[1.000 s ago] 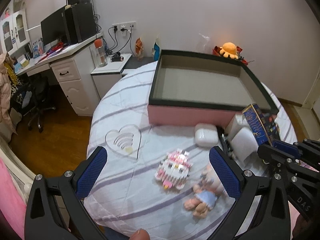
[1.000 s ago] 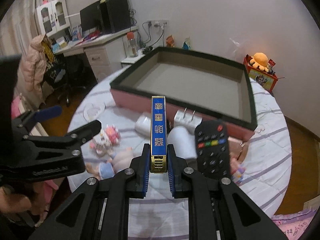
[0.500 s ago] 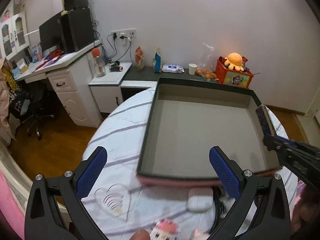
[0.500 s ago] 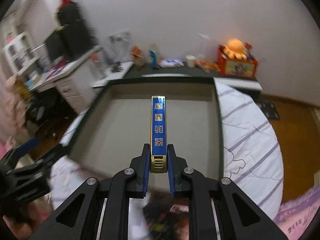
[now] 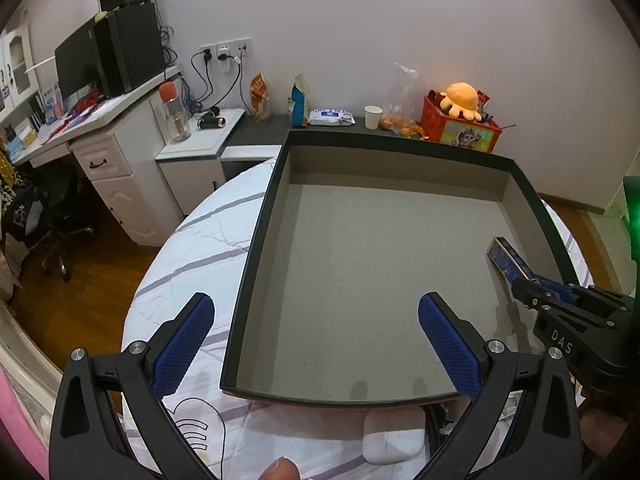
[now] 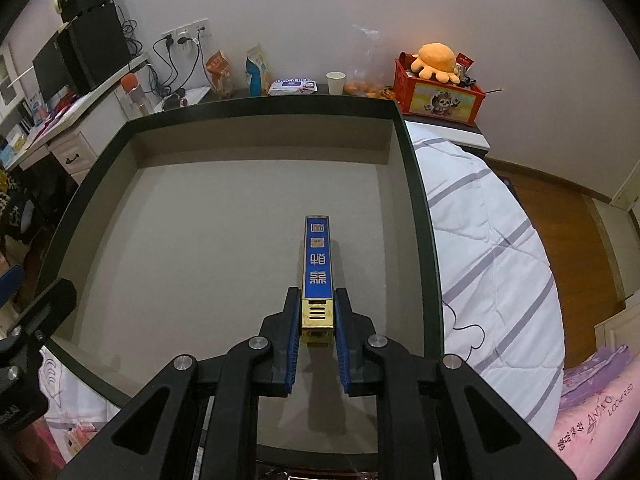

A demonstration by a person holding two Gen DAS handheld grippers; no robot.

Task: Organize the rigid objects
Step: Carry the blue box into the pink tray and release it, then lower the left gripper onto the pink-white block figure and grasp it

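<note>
The big tray (image 5: 256, 264) fills the centre of both views, and in your left view its near rim hides most of what lies on the striped bedcover (image 5: 200, 248): only the top of a white case (image 5: 394, 440) at bottom centre and part of a clear heart-shaped piece (image 5: 192, 428) at lower left show. Your right view cuts off the tray's near edge (image 6: 412, 184) behind the gripper body, so you cannot tell whether the blue and gold box (image 6: 317, 276) touches the grey floor or hangs just above it. That box lies over the right half of the tray, its gold end pinched between the fingers of your right gripper (image 6: 317, 316), its blue length running up-frame past the tips. Your left view shows the same box (image 5: 506, 258) only as a sliver at right, low inside the tray by its right wall. Your left gripper (image 5: 316, 338) stands spread wide with nothing between its blue pads (image 5: 182, 344), over the tray's near end
</note>
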